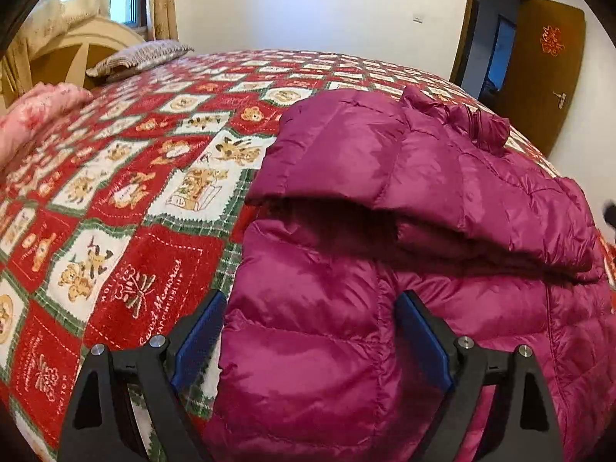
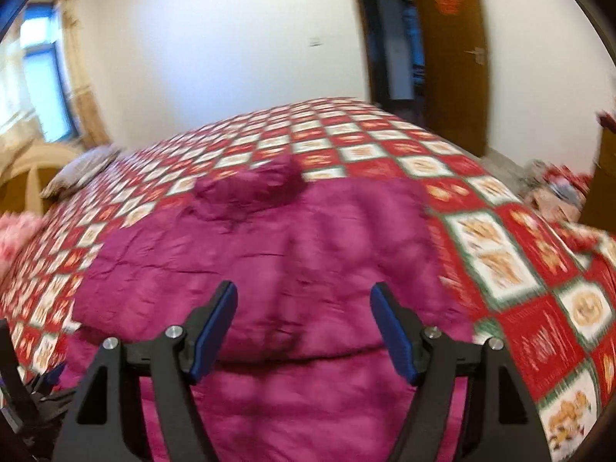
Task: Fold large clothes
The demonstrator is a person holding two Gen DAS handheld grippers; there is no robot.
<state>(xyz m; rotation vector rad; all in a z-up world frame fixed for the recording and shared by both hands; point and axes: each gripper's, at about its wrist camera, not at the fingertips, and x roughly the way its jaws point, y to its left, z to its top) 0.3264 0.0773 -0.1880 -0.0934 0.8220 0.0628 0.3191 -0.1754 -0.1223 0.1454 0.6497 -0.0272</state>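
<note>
Left wrist view first: off to the left of your left gripper (image 1: 310, 340), the pink bedding (image 1: 34, 115) and a grey pillow (image 1: 138, 57) sit at the far edge of the bed (image 1: 115, 200). The red-and-white patchwork cover beside your left finger carries cursive writing that seems to read "Sweet Memories"; smaller lettering around it is too fine to make out. Your fingers (image 1: 202, 340) stand wide apart and hold nothing. The left one hangs over the bare cover, the right over the magenta down jacket (image 1: 404, 231), so its near left edge lies between them. Ahead of the fingers a panel is already folded over the body, likely so the bulk narrows before the next fold. Further right, the wooden door (image 1: 546, 77) bears an orange ornament whose characters you cannot read.

Right wrist view, blurred: your right gripper (image 2: 304, 333) is also spread open and empty, both fingers over the middle of the jacket, whose collar lies ahead of them. Beyond the right finger, only the patterned cover shows, then a cluttered heap (image 2: 554, 188) past the bed's edge.
</note>
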